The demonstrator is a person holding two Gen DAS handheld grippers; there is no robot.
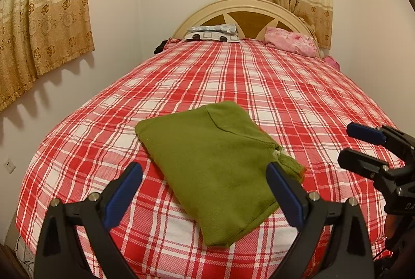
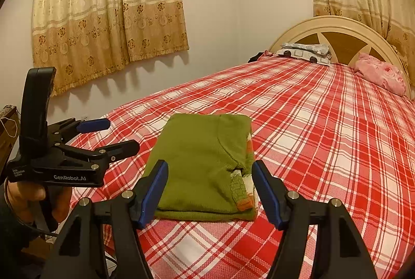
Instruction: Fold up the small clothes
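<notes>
A small green knit sweater (image 1: 215, 164) lies folded into a flat rectangle on the red plaid bed (image 1: 233, 76). It also shows in the right wrist view (image 2: 205, 162), with an orange and white trimmed cuff (image 2: 242, 193) at its near right corner. My left gripper (image 1: 205, 170) is open and empty, held just above the sweater's near side. My right gripper (image 2: 208, 170) is open and empty, its fingers either side of the sweater's near edge. Each gripper shows in the other's view: the right one (image 1: 355, 146) at the right edge, the left one (image 2: 116, 135) at the left.
The bed (image 2: 324, 123) stretches back to a cream headboard (image 1: 246, 4). A patterned pillow (image 1: 215, 33) and a pink bundle (image 1: 290, 41) lie at its head. Curtains (image 2: 109, 14) hang on the wall to the left. The bed's left edge runs close to the wall.
</notes>
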